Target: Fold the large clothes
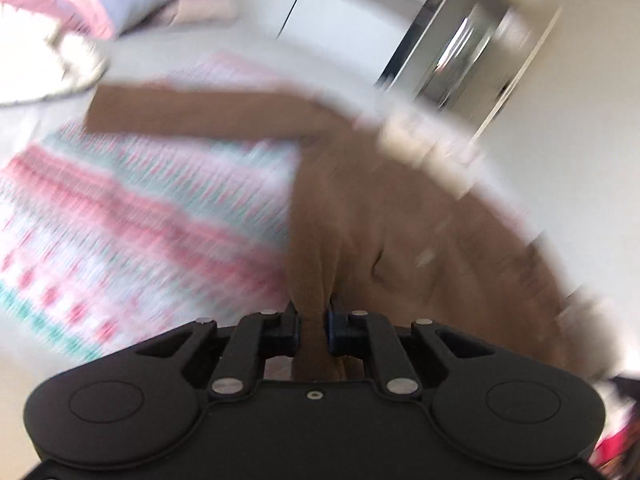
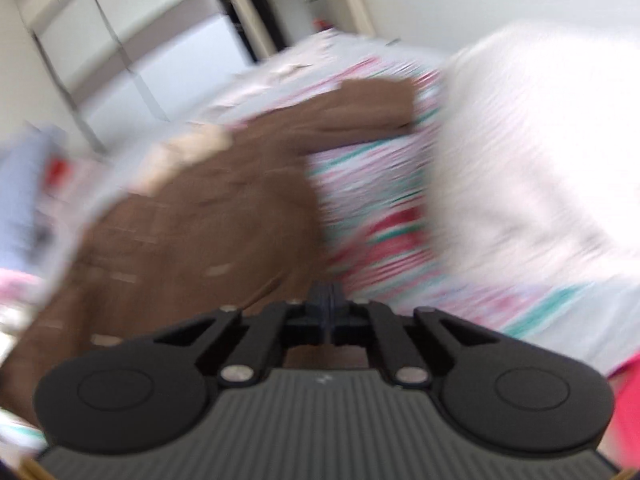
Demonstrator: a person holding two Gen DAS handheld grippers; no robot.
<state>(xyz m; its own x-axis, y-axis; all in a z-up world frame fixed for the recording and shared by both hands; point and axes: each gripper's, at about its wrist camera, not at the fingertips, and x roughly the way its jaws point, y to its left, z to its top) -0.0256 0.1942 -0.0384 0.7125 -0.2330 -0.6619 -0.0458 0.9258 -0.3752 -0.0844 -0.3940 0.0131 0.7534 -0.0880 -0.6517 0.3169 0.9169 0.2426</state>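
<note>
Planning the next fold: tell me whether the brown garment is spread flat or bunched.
Partly spread, partly lifted. The brown garment has a sleeve lying flat on the patterned bedspread, while a gathered fold is pinched in the left gripper.

Brown garment (image 1: 372, 216) here, soft matt cloth, a fine knit look, creasing where it bunches. Under it the bedspread (image 1: 132, 216), woven cloth in pink, teal and white, matt too, though blur hides the weave. The left gripper (image 1: 313, 322) is matt black plastic with bright metal pins at the joints. The right gripper (image 2: 330, 312), same black plastic, sits on a grey ribbed housing. Beyond, the wardrobe frame (image 1: 448, 40) shines like polished metal.
</note>
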